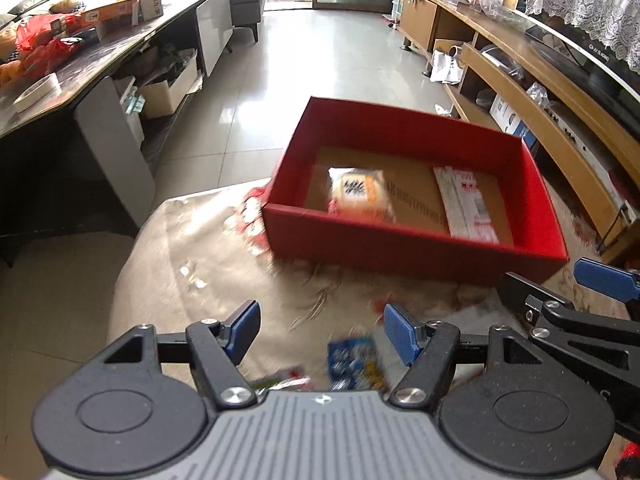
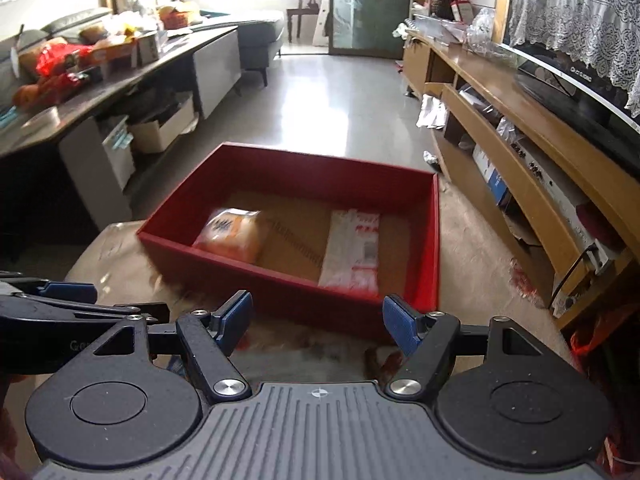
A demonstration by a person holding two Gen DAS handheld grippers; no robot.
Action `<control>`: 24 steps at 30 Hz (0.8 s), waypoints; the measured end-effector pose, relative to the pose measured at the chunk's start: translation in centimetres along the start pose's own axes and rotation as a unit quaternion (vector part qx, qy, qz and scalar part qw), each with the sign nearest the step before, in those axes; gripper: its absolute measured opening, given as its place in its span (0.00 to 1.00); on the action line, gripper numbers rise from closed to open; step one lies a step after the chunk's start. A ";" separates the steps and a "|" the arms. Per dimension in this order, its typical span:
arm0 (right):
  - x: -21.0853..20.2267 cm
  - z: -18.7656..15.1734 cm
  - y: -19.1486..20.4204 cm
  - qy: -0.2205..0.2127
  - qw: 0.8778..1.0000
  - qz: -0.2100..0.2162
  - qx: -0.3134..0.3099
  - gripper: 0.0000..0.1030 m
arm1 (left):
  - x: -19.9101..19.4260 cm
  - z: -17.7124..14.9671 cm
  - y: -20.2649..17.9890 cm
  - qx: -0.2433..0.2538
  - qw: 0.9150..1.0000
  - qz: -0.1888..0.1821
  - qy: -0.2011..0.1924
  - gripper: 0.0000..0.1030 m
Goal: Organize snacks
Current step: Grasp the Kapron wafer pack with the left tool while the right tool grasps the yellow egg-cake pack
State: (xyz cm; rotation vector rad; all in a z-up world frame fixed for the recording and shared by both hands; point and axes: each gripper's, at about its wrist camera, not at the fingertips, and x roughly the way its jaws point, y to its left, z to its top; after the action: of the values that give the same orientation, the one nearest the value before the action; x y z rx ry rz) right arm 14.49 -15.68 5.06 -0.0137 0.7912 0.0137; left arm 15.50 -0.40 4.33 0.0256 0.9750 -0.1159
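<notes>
A red box [image 1: 416, 246] [image 2: 288, 292] sits on a beige patterned cloth. Inside lie an orange snack packet [image 1: 360, 194] [image 2: 234, 234] at the left and a white-and-red packet [image 1: 466, 208] [image 2: 354, 250] at the right. My left gripper [image 1: 320, 330] is open and empty, hovering over the cloth in front of the box. A blue snack packet [image 1: 354, 362] lies on the cloth just below it, with a red-and-green packet [image 1: 282, 378] beside it. My right gripper [image 2: 316, 324] is open and empty, in front of the box's near wall; it also shows in the left wrist view [image 1: 568, 304].
A dark long table [image 1: 92, 60] with bags and boxes stands at the left. A wooden TV cabinet [image 1: 532, 92] [image 2: 520, 148] runs along the right. Tiled floor [image 1: 304, 52] lies beyond the box. Red patterned items [image 1: 252, 216] lie at the box's left corner.
</notes>
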 end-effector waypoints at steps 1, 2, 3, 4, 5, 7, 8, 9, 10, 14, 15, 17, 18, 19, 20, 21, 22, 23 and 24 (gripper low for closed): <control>-0.3 -0.3 0.3 0.002 1.000 0.003 -0.001 0.76 | -0.2 -0.5 0.3 -0.001 1.000 0.000 0.002 0.63; -0.4 -0.6 0.6 0.005 1.000 0.006 -0.002 0.75 | -0.3 -1.0 0.7 -0.004 1.000 -0.002 0.006 0.63; -0.6 -0.9 0.9 0.008 1.000 0.009 -0.003 0.75 | -0.2 -1.5 1.1 -0.009 1.000 -0.004 0.012 0.63; -0.7 -1.2 1.3 0.012 1.000 0.012 -0.005 0.75 | -0.2 -2.0 1.5 -0.015 1.000 -0.007 0.020 0.63; -0.7 -1.5 1.5 0.017 1.000 0.015 -0.007 0.75 | 0.0 -2.6 1.9 -0.021 0.999 -0.010 0.029 0.63; -0.5 -2.1 2.0 0.029 0.999 0.020 -0.013 0.76 | 0.3 -3.6 2.5 -0.033 0.998 -0.014 0.044 0.63; -0.4 -2.3 2.2 0.036 0.999 0.023 -0.014 0.76 | 0.4 -4.0 2.7 -0.039 0.998 -0.014 0.049 0.63; -0.2 -2.6 2.3 0.043 0.999 0.027 -0.015 0.76 | 0.5 -4.5 2.9 -0.045 0.997 -0.015 0.053 0.63; -0.1 -2.8 2.5 0.049 0.998 0.031 -0.014 0.77 | 0.7 -4.9 3.1 -0.050 0.997 -0.015 0.058 0.63; -0.2 -3.5 2.6 0.059 0.997 0.036 -0.017 0.79 | 2.0 -5.9 3.5 -0.073 0.994 -0.004 0.080 0.63; -0.3 -3.5 2.5 0.059 0.998 0.033 -0.018 0.79 | 2.4 -6.0 3.5 -0.077 0.993 0.000 0.085 0.63; -0.4 -3.6 2.1 0.056 0.998 0.028 -0.017 0.80 | 3.1 -6.3 3.5 -0.084 0.992 0.008 0.092 0.63; -0.4 -3.7 1.9 0.057 0.998 0.028 -0.015 0.80 | 3.4 -6.4 3.4 -0.086 0.992 0.013 0.095 0.63; -0.3 -3.7 1.6 0.059 0.998 0.028 -0.012 0.80 | 3.8 -6.5 3.4 -0.089 0.991 0.016 0.098 0.63; -0.3 -3.8 1.3 0.061 0.998 0.027 -0.010 0.80 | 4.1 -6.6 3.4 -0.094 0.990 0.017 0.099 0.64; -0.2 -3.8 1.1 0.063 0.998 0.026 -0.008 0.80 | 4.3 -6.6 3.4 -0.103 0.990 0.013 0.100 0.64; -0.1 -3.9 0.9 0.065 0.998 0.025 -0.007 0.80 | 4.6 -6.5 3.4 -0.110 0.989 0.012 0.101 0.64; 0.0 -3.9 0.7 0.066 0.997 0.024 -0.006 0.80 | 4.9 -6.5 3.2 -0.114 0.988 0.013 0.104 0.63; 0.1 -3.9 0.4 0.067 0.997 0.024 -0.004 0.80 | 5.2 -6.5 3.1 -0.114 0.988 0.017 0.106 0.63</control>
State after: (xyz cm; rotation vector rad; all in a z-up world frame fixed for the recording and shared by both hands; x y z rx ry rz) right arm 11.78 -15.30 2.32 -0.0039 0.9260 0.0620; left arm 13.37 2.70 -3.68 -0.1590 1.1948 0.0321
